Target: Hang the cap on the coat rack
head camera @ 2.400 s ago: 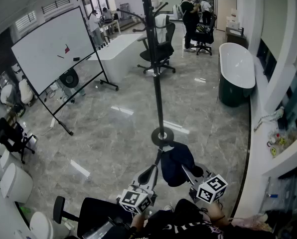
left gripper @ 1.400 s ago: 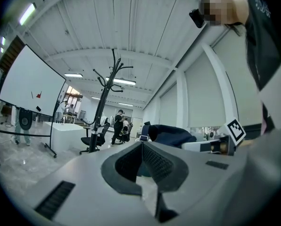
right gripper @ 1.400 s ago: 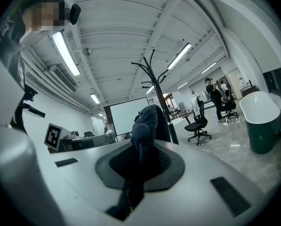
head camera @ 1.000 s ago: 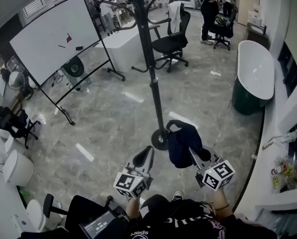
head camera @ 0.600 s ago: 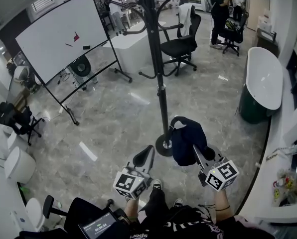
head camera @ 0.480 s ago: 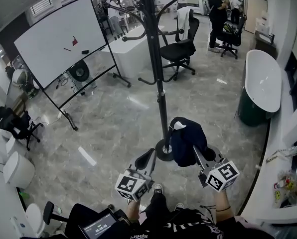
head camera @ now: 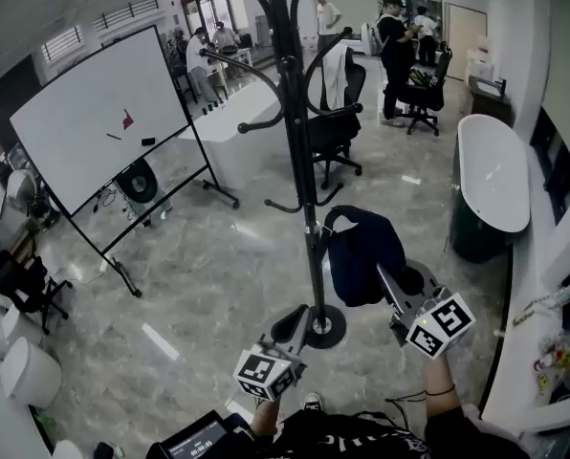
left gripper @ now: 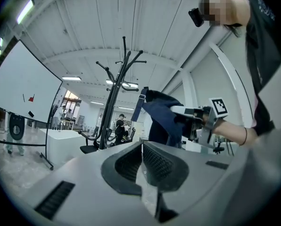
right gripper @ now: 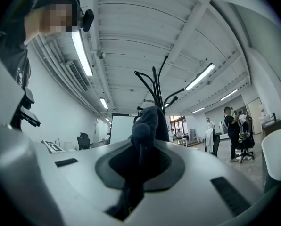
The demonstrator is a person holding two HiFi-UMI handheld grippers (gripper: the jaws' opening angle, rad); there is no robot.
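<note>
The dark blue cap (head camera: 360, 256) is held raised just right of the pole of the coat rack (head camera: 297, 151), pinched in the closed right claw (head camera: 384, 277). The left claw (head camera: 296, 318) is seen lower, near the rack's base, its jaws together with nothing between them.

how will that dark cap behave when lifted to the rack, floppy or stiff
Probably floppy: the cap droops in folds from the right gripper. Likely light, since a pinch on one edge holds it. Its strap loop may sway near the coat rack.
</note>
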